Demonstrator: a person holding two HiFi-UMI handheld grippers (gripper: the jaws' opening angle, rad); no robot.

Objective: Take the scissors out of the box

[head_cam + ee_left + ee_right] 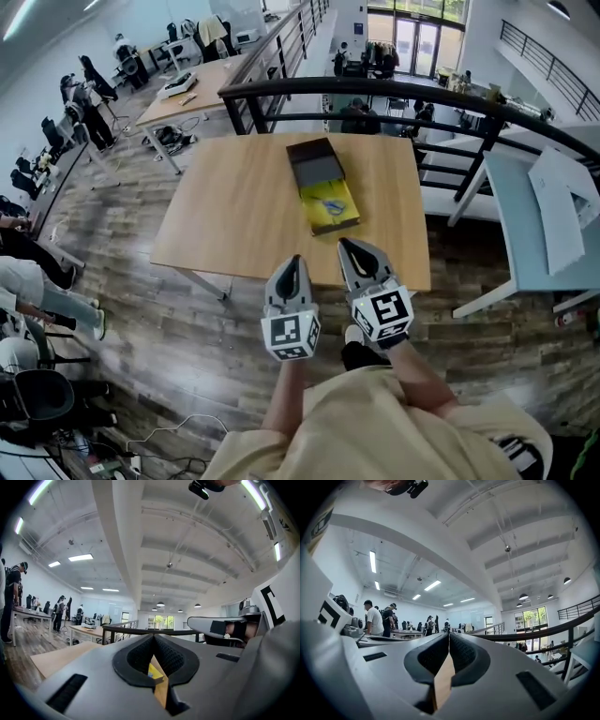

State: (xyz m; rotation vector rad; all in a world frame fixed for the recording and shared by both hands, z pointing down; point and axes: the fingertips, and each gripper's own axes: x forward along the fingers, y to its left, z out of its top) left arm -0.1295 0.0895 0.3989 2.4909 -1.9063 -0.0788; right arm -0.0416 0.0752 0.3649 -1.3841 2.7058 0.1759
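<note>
Both L gripper (296, 262) & R gripper (347, 246) clenched, nothing held.
They hover side by side over the near edge of the wooden table (234, 211), each w/ jaws pressed tip to tip. Scissors (328, 200) lie inside the open yellow box (337, 228) mid-table, just beyond R gripper and clear of both. Dark grey lid (314, 159) sits against the box's far end. Black railing (375, 89) runs behind the table.
</note>
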